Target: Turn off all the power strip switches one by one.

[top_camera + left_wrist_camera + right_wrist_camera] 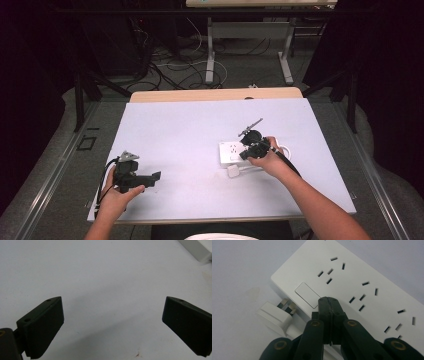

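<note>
Your right gripper [329, 302] has its jaws pressed fully together, holding nothing, with the tips over the white rectangular plastic power strip [362, 282] right beside its flat rocker switch [308, 295]. The strip lies right of centre on the pale lavender table [190, 130]. If pressing that switch is your aim, as it appears, come down squarely on the switch panel and push straight, so the strip does not skid. Mind the loose white plug [278, 315] with metal prongs, lying just beside the strip's near-left corner. Your left gripper [112, 322] hovers over bare table at the near left, jaws spread wide and empty.
</note>
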{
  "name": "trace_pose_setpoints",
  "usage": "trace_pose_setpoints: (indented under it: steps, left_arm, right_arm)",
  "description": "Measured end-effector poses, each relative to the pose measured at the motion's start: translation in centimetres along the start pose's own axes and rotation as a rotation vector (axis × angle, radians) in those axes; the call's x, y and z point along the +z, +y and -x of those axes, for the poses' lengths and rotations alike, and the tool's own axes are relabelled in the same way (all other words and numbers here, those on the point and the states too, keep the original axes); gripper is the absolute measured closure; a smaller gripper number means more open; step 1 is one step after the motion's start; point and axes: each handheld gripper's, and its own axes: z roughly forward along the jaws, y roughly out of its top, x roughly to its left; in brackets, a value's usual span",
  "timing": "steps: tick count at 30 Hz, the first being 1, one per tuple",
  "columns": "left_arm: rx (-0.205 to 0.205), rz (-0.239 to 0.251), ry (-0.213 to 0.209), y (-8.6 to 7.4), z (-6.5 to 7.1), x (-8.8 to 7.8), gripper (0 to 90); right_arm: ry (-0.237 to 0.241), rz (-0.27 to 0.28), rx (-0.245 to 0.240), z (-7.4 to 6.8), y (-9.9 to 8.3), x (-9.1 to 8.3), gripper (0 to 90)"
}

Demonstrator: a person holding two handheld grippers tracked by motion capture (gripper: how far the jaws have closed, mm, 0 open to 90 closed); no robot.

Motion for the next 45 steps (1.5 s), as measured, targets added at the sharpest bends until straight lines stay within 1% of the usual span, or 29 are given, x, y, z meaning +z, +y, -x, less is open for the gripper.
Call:
trace_pose_setpoints:
  steps: [1,2,3,6,17,18,20,26,30,37,38,39,41,42,43,45]
  left_arm:
    - [0.000,0.000,0.000,0.00,0.01,0.00,3.9]
    - [0.000,0.000,0.000,0.01,0.01,0.00,3.9]
    - [-0.002,0.001,-0.001,0.01,0.02,0.00,3.9]
    - [0.000,0.001,0.001,0.00,0.02,0.01,3.9]
    - [-0.001,0.001,0.000,0.00,0.00,0.01,3.9]
    - [-0.001,0.001,0.000,0.00,0.00,0.01,3.9]
    - [-0.001,0.001,0.001,0.00,0.00,0.01,3.9]
    - [-0.009,0.002,-0.001,0.00,0.03,0.02,3.9]
    - [-0.008,0.003,-0.002,0.00,0.00,0.02,3.9]
    - [-0.009,0.003,0.000,0.00,0.02,0.04,3.9]
    - [-0.009,0.003,0.000,0.00,0.03,0.04,3.9]
    - [-0.008,0.002,0.000,0.00,0.01,0.04,4.0]
    - [-0.009,0.002,0.000,0.00,0.01,0.05,3.9]
    - [-0.008,0.002,0.000,0.00,0.01,0.05,3.9]
    - [-0.007,0.003,0.000,0.00,0.00,0.06,3.9]
    - [-0.008,0.002,-0.001,0.00,0.00,0.05,3.9]
  right_arm:
    - [0.003,0.029,0.003,-0.02,-0.08,0.18,90.0]
    - [0.003,0.029,0.003,-0.02,-0.08,0.18,90.0]
    - [0.000,-0.003,0.000,0.01,0.00,-0.03,90.0]
    - [-0.006,-0.007,-0.002,-0.05,0.01,-0.04,90.0]
    - [-0.006,-0.002,-0.009,-0.01,0.03,-0.02,90.0]
    - [-0.005,0.011,-0.006,-0.02,0.00,0.08,90.0]
    - [-0.006,0.005,-0.008,-0.04,0.02,0.05,90.0]
    - [-0.005,0.025,0.009,-0.16,0.02,0.22,90.0]
    - [-0.010,0.014,-0.003,-0.09,0.03,0.10,89.2]
    - [-0.007,0.007,0.001,-0.17,0.06,-0.04,88.7]
    - [-0.007,0.029,0.000,-0.18,0.04,0.07,88.6]
    - [-0.005,0.006,-0.005,-0.18,0.15,-0.13,88.5]
    - [-0.002,0.027,0.021,-0.40,0.14,-0.08,88.1]
    - [-0.017,0.017,0.020,-0.44,0.22,-0.16,88.0]
    - [-0.010,0.029,0.012,-0.45,0.29,-0.16,88.0]
    - [-0.005,0.014,-0.001,-0.52,0.50,-0.42,88.0]
